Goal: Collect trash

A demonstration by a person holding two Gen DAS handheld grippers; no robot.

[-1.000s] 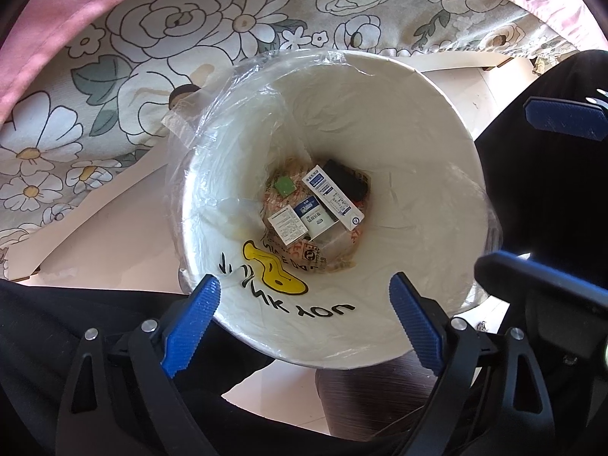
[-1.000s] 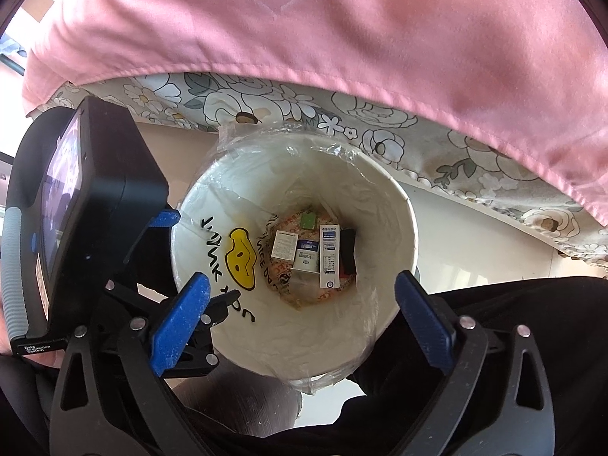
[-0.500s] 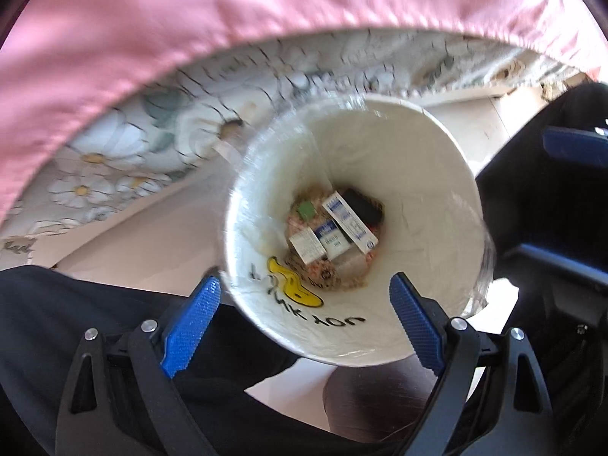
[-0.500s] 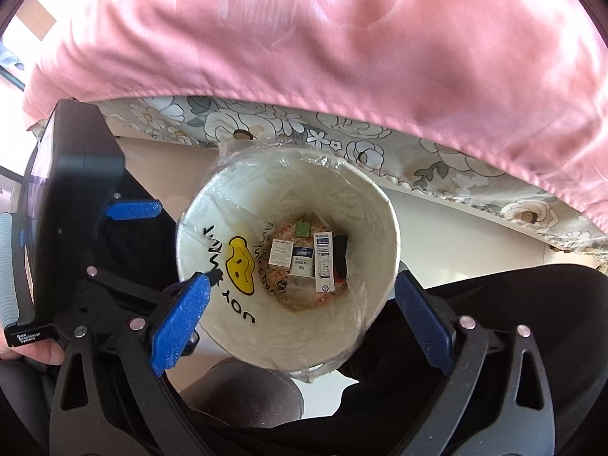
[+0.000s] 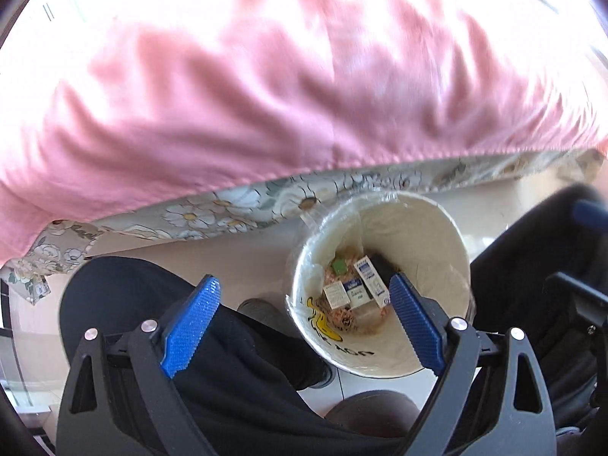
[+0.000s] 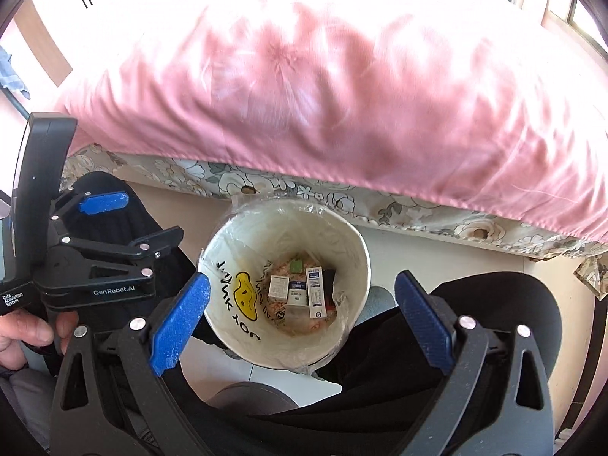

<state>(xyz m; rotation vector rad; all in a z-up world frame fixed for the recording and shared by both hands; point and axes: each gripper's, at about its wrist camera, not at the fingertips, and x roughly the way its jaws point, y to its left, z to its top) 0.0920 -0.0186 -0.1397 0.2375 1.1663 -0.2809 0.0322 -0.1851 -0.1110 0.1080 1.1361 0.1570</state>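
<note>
A white bin (image 6: 353, 262) with a clear liner and a yellow duck print stands on the floor beside the bed. Several small boxes (image 6: 298, 292) and scraps lie at its bottom. It also shows in the left wrist view (image 5: 452, 250), with the boxes (image 5: 357, 290) inside. My right gripper (image 6: 300, 319) is open and empty, high above the bin. My left gripper (image 5: 302, 315) is open and empty, above and left of the bin. The left gripper also shows in the right wrist view (image 6: 114, 224), left of the bin.
A pink quilt (image 6: 323, 87) hangs over a floral bed sheet (image 6: 399, 209) just behind the bin. The person's dark-trousered legs (image 5: 212, 342) and shoes (image 6: 247, 399) flank the bin on the pale floor (image 6: 437, 250).
Both grippers have risen and pulled back from the bin, so it looks smaller. The left view has swung left and up, showing more pink quilt. Both stay open.
</note>
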